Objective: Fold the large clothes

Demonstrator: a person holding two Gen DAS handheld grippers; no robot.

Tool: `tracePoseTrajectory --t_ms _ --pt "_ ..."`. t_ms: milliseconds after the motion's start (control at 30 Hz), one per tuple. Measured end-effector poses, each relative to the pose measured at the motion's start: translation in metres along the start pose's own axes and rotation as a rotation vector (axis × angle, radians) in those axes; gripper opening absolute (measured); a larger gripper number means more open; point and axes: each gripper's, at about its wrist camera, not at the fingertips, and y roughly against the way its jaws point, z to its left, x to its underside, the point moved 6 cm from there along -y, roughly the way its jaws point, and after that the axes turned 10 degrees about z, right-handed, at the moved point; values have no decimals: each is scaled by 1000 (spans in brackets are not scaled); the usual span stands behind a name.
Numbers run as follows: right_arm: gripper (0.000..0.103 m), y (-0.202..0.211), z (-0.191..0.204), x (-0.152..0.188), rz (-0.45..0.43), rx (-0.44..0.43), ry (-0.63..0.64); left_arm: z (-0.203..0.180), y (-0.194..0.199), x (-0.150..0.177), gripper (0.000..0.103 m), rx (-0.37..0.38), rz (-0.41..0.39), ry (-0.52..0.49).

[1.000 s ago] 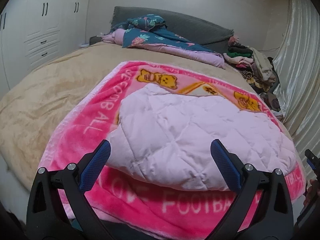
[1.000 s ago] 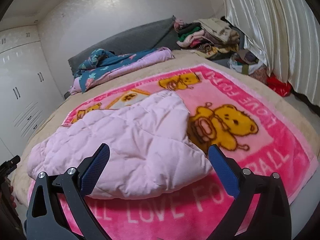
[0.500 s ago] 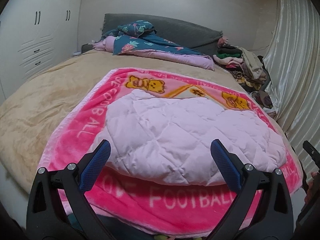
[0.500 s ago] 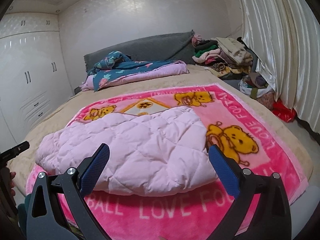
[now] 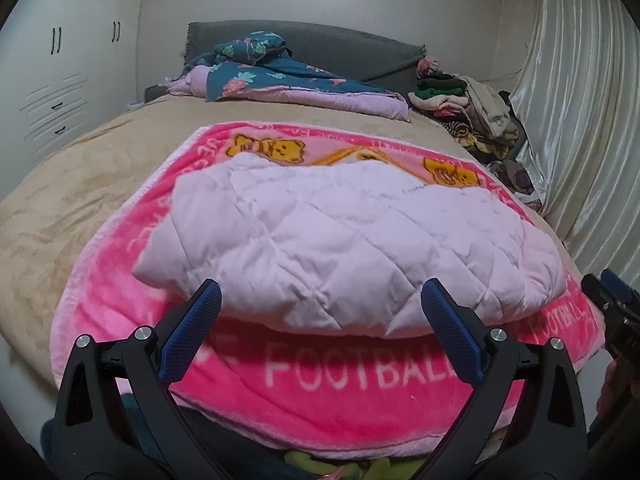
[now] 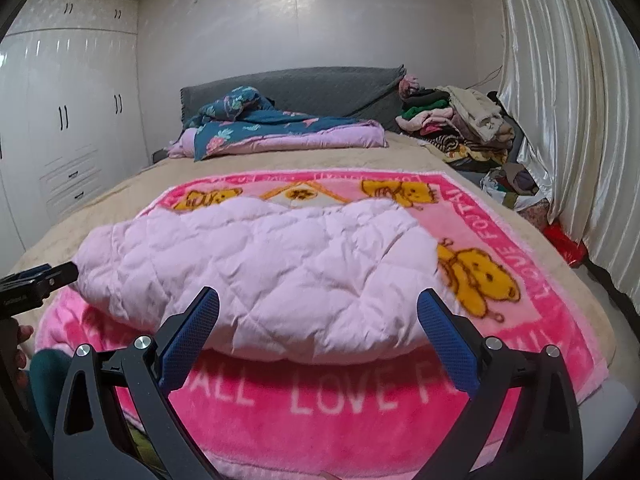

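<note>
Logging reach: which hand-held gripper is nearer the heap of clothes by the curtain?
Right. The right hand-held gripper is on the heap of clothes' side; the left hand-held gripper is farther off.

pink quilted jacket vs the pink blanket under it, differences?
The jacket is pale lilac-pink, plain and diamond-quilted; the blanket is hot pink, fleecy, printed with bears and white lettering. The jacket is bunched and puffy; the blanket lies spread flat, covering more of the bed. Both are pink.

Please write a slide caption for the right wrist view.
Open right gripper faces a folded pink quilted coat on a pink blanket.
</note>
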Motion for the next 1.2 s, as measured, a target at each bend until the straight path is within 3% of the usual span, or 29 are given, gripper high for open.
tracePoseTrajectory --t_ms 400,1200 --pt "99 -18 33 18 61 -69 49 -17 -12 15 94 -4 32 -42" --pt "99 -18 35 17 64 -74 49 -17 -11 17 94 -9 30 -39"
